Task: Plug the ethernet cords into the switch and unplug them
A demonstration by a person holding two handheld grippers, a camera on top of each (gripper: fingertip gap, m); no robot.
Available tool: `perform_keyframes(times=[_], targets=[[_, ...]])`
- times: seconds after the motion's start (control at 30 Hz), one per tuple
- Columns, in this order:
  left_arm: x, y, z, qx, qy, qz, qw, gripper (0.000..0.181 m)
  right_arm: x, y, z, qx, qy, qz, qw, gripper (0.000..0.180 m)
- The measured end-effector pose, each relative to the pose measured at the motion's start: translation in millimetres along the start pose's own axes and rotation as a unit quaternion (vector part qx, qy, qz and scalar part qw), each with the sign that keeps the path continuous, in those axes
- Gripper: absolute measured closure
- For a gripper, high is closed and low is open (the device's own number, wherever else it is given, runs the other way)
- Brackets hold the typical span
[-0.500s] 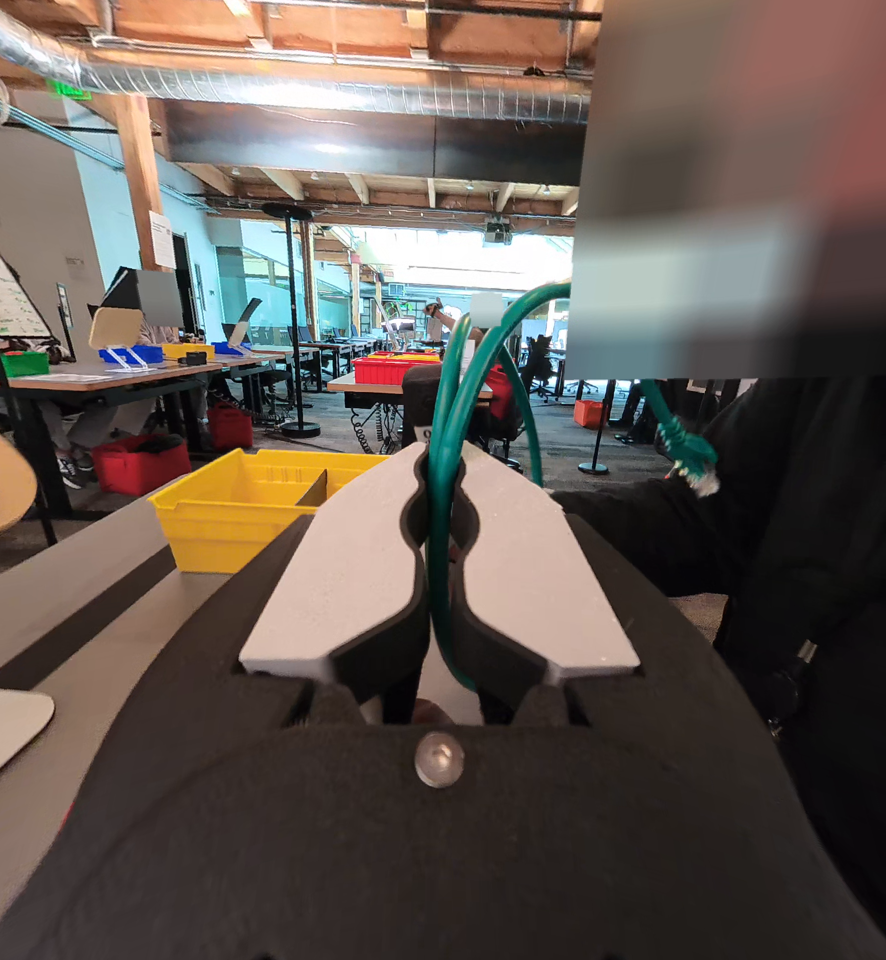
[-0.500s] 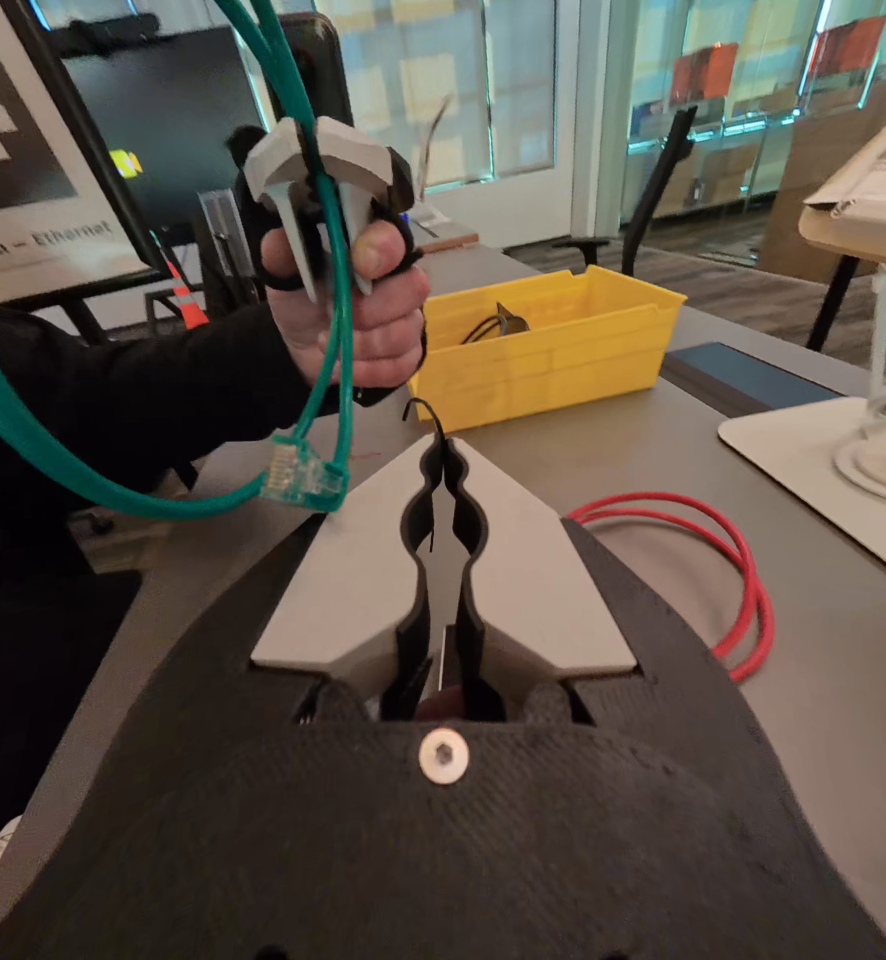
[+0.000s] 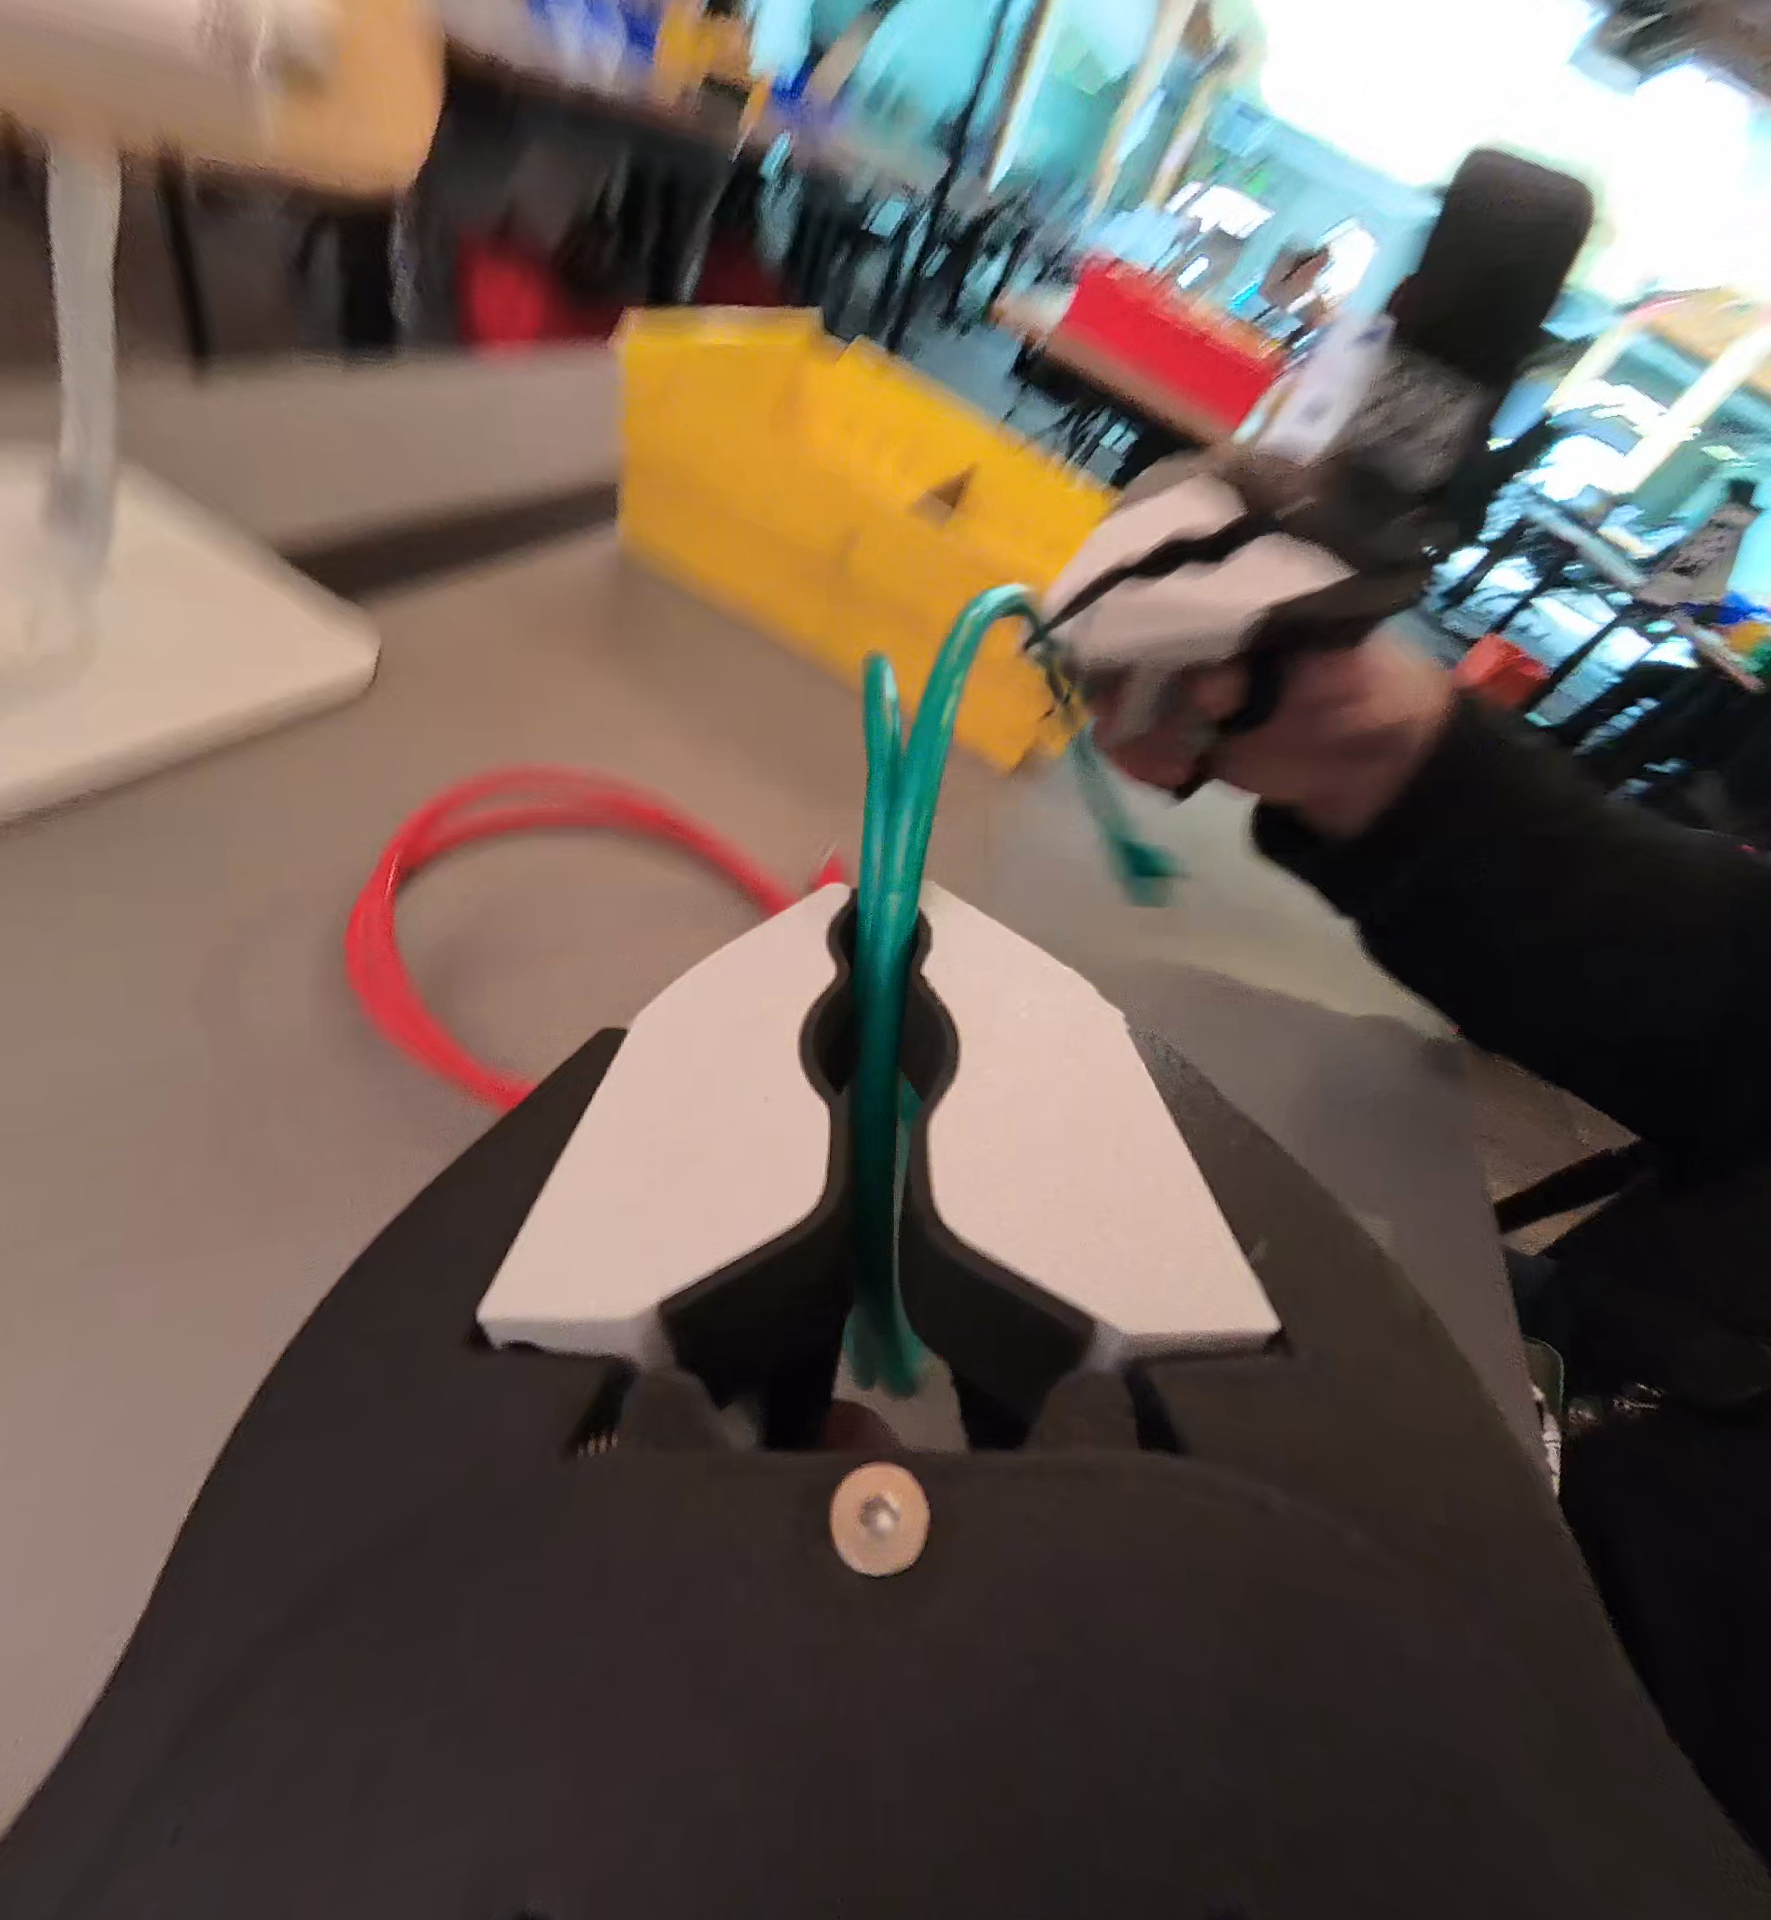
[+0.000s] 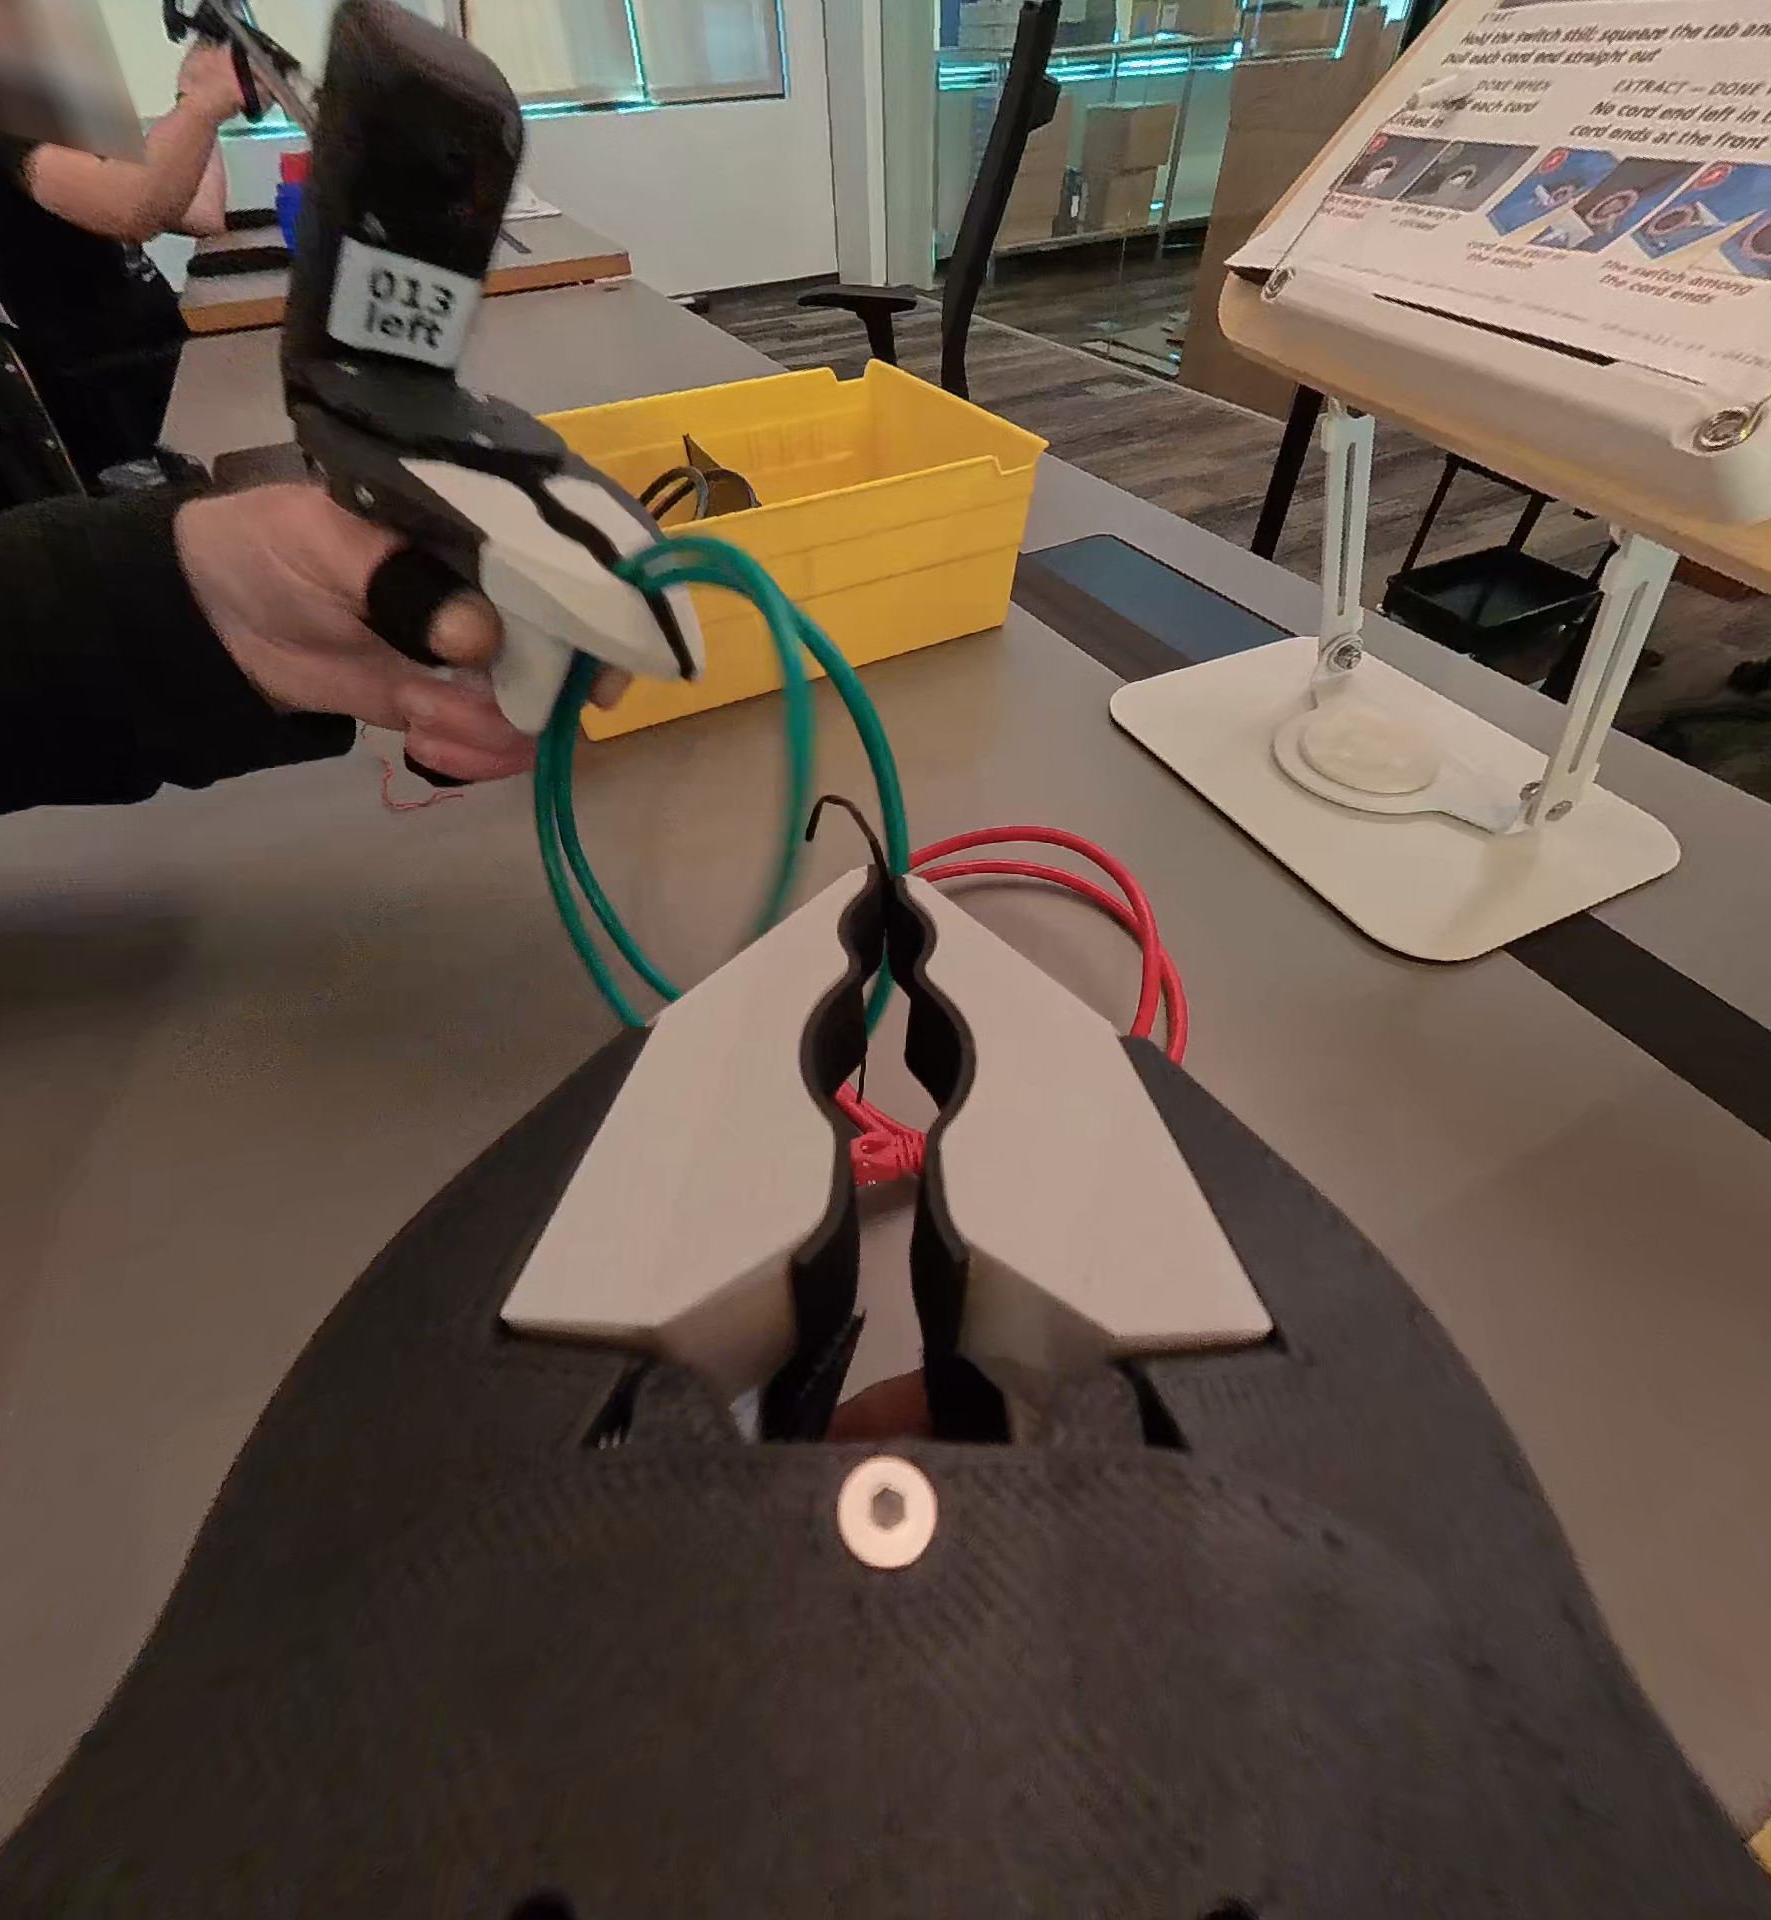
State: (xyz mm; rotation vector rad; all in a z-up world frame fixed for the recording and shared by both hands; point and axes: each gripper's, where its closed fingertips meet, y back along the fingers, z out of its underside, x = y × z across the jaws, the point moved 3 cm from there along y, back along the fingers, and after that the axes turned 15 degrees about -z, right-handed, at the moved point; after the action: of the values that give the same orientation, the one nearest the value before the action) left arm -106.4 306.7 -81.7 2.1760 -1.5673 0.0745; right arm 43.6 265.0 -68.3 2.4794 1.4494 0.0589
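My left gripper (image 3: 886,904) is shut on a coiled green ethernet cord (image 3: 876,1039) and holds it above the grey table. In the right wrist view it (image 4: 652,623) is at upper left, and the green loops (image 4: 559,831) hang down from it. The green plug (image 3: 1135,857) dangles below my right gripper (image 3: 1052,623). My right gripper (image 4: 889,888) is shut on a thin black tie (image 4: 845,810) right beside the green loops. A red ethernet cord (image 4: 1151,914) lies coiled on the table behind it, also in the left wrist view (image 3: 382,914). No switch is in view.
A yellow bin (image 4: 860,582) with dark items stands at the table's far side, also in the left wrist view (image 3: 808,520). A white document stand (image 4: 1432,852) sits on the right. A person stands at another table in the far left background. Some 11 cm of space lies between my two pairs of fingers.
My left gripper has swung down from facing the room to facing the table, still holding the green cord. The green loops now hang right at my right gripper's tips.
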Motion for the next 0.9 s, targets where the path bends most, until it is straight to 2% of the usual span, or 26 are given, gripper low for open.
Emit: perform_keyframes(times=[0.13, 0.27, 0.37, 0.43, 0.5, 0.53, 0.6, 0.77, 0.87, 0.9], targets=[[-32, -13, 24, -0.065, 0.058, -0.067, 0.994, 0.177, -1, 1, -3, 0.001, 0.003, 0.003, 1.0, 0.18], [-54, -20, 48, -0.127, 0.044, -0.144, 0.98, 0.167, -7, 0, -9, 0.013, 0.0, -0.012, 1.0, 0.18], [-57, -22, 49, -0.123, 0.003, -0.192, 0.974, 0.113, -14, -3, -15, 0.045, -0.025, -0.046, 0.998, 0.18], [-55, -19, 38, -0.092, -0.037, -0.226, 0.969, 0.096, -20, -7, -19, 0.075, -0.052, -0.076, 0.993, 0.18], [-39, -16, 18, -0.042, -0.088, -0.233, 0.967, 0.101, -25, -11, -22, 0.095, -0.071, -0.097, 0.988, 0.18], [-21, -15, 8, -0.019, -0.111, -0.209, 0.971, 0.114, -28, -13, -22, 0.096, -0.072, -0.103, 0.987, 0.18], [20, -14, -11, 0.022, -0.128, -0.138, 0.982, 0.129, -34, -19, -21, 0.085, -0.051, -0.106, 0.989, 0.18], [77, -15, -31, 0.045, -0.109, -0.023, 0.993, 0.158, -52, -28, -28, 0.055, 0.031, -0.102, 0.993, 0.18], [86, -13, -36, 0.055, -0.084, 0.015, 0.995, 0.167, -58, -28, -32, 0.042, 0.058, -0.099, 0.993, 0.18], [89, -13, -35, 0.05, -0.081, 0.028, 0.995, 0.165, -58, -28, -32, 0.037, 0.062, -0.096, 0.993, 0.18]])
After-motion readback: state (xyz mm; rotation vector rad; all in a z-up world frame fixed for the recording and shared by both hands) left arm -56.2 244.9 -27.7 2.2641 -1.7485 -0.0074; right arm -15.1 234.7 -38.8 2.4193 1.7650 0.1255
